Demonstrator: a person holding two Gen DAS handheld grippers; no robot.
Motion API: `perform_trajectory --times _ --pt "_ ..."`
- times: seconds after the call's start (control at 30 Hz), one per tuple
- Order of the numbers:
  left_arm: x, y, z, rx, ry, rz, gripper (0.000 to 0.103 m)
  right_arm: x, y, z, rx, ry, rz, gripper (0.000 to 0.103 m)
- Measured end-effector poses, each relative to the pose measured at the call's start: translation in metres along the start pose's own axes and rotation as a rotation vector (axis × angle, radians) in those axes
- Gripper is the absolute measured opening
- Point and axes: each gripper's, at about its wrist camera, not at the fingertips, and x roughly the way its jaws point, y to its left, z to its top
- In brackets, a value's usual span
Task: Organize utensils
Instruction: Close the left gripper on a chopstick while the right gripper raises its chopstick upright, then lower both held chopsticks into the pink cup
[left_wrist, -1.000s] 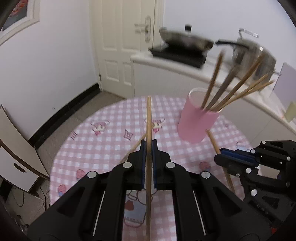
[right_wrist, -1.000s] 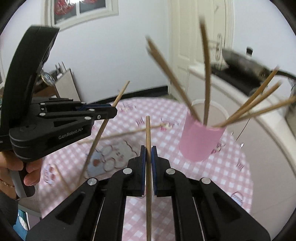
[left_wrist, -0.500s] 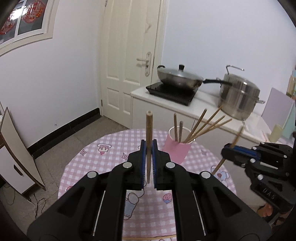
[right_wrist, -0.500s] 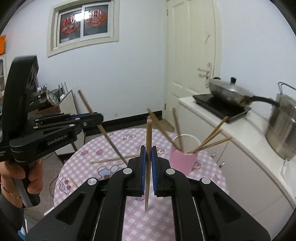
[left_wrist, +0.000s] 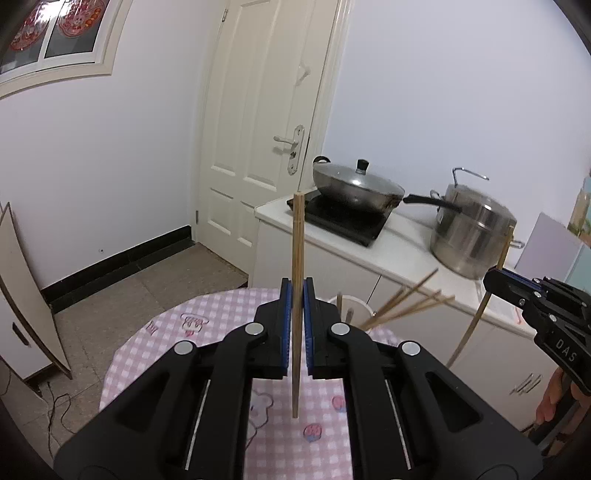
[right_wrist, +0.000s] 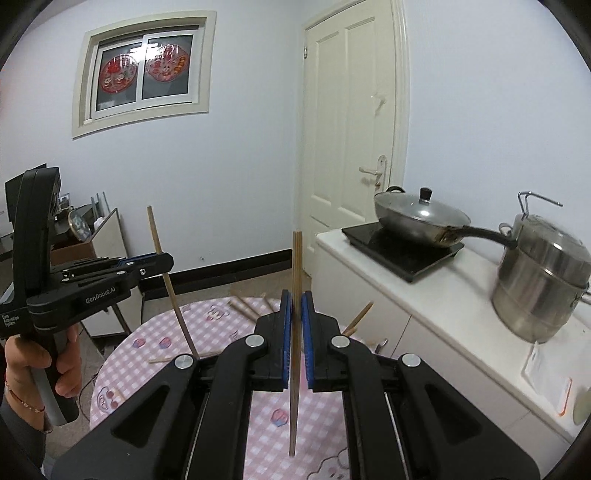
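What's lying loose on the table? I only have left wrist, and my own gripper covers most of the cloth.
Observer: One loose chopstick lies flat on the table, seen just below the left gripper.
Operator: Other side's grip?
Observer: The right gripper is shut on its upright chopstick, with both ends protruding.
Operator: My stick from the side?
Observer: The tilted chopstick leans, and its lower tip is near the loose chopstick.

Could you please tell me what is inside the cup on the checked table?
Several wooden chopsticks lean out over the rim of the cup. The left gripper covers most of the cup, so its inside and base cannot be seen.
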Motion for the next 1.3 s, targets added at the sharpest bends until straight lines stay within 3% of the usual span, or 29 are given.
perform_trajectory --times 0.4,0.63,0.83,1.1,1.3 --pt "0.038 0.002 0.062 -0.040 -0.073 -0.001 0.006 0.031 -0.025 0.046 0.000 -0.036 -0.003 0.005" --pt "0.066 0.011 0.091 -0.106 -0.102 -0.081 0.006 0.055 -0.039 0.064 -0.008 -0.054 -0.014 0.005" --pt "0.096 0.013 0.086 -0.146 -0.065 -0.148 0.006 0.070 -0.051 0.069 0.026 -0.063 0.027 0.004" --pt "0.122 0.009 0.066 -0.117 0.007 -0.186 0.006 0.079 -0.052 0.071 0.012 -0.063 0.039 0.005" --pt "0.138 0.007 0.048 -0.088 0.067 -0.189 0.006 0.095 -0.055 0.061 0.004 0.000 0.050 0.005"
